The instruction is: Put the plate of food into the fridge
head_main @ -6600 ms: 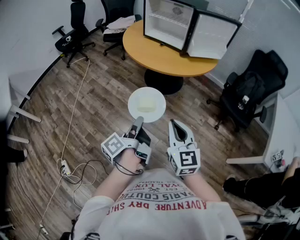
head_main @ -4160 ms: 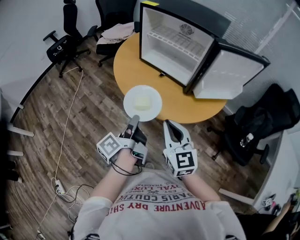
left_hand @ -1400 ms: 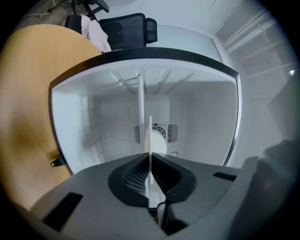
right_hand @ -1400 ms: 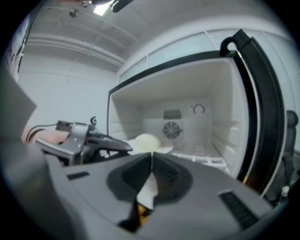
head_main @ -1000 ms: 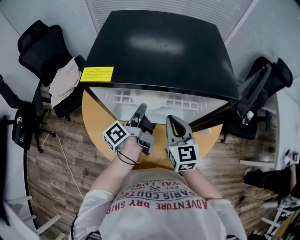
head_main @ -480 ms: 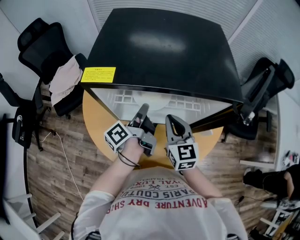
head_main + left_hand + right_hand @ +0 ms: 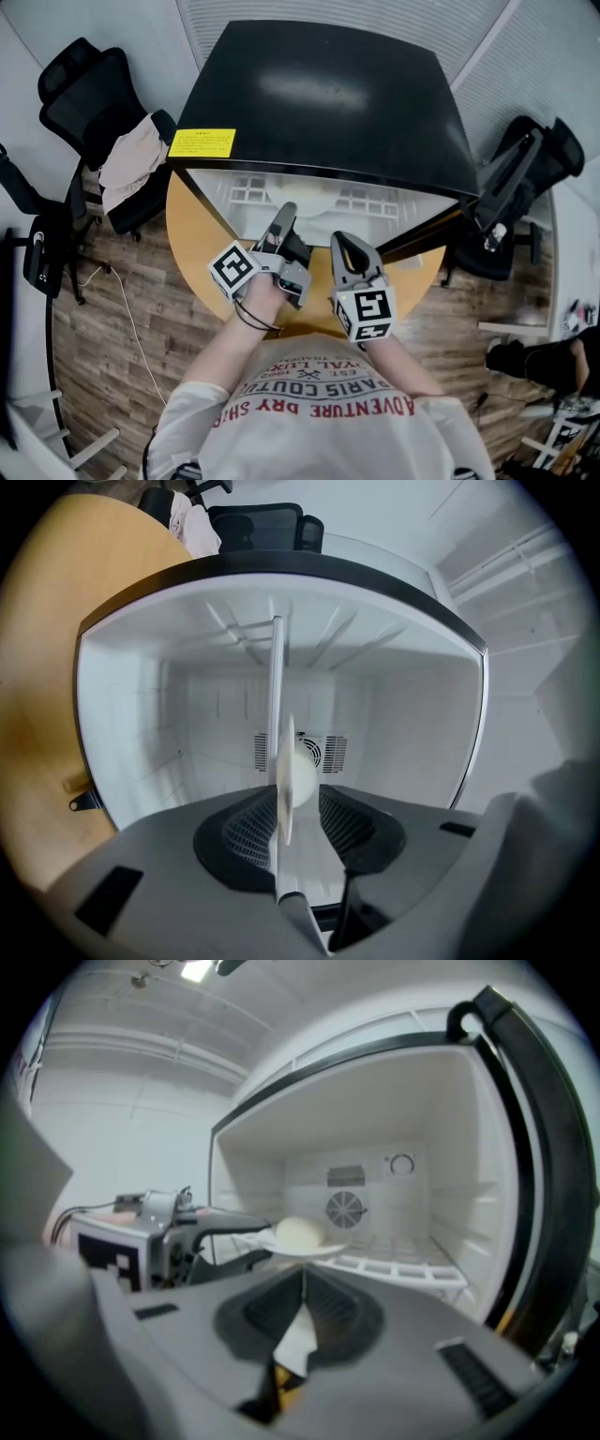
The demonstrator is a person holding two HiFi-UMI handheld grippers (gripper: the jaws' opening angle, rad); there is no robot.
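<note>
My left gripper [image 7: 284, 217] had its jaws opening, the ribbed grey pads standing clear on either side of the thin white plate [image 7: 285, 794], whose rim lay between them. My right gripper [image 7: 302, 1290] was closed, its two jaws meeting in a straight seam with nothing in them, and it sat just beside the left one at the fridge mouth.

The plate was round, smooth and shallow, and it carried a pale, rounded lump of food [image 7: 298, 1232]. It sat inside the fridge [image 7: 319, 94] at the front of the white wire shelf [image 7: 394, 1265]; I could not tell whether it rested fully on the grid. The fridge was a glossy black box with a matte white moulded lining and a round slatted fan vent [image 7: 344, 1209] in the back wall. It stood on a round table [image 7: 192, 244] with a smooth orange-brown top.

The left gripper view turned the plate edge-on, a bare sliver. The right gripper view gave its flat profile, and the left gripper's jaws reaching to it. Only the head view showed the yellow label [image 7: 202, 142] on the fridge top, the black office chairs [image 7: 70, 89], the pale cloth [image 7: 127, 159] draped on one, and the wood-plank floor [image 7: 112, 309].
</note>
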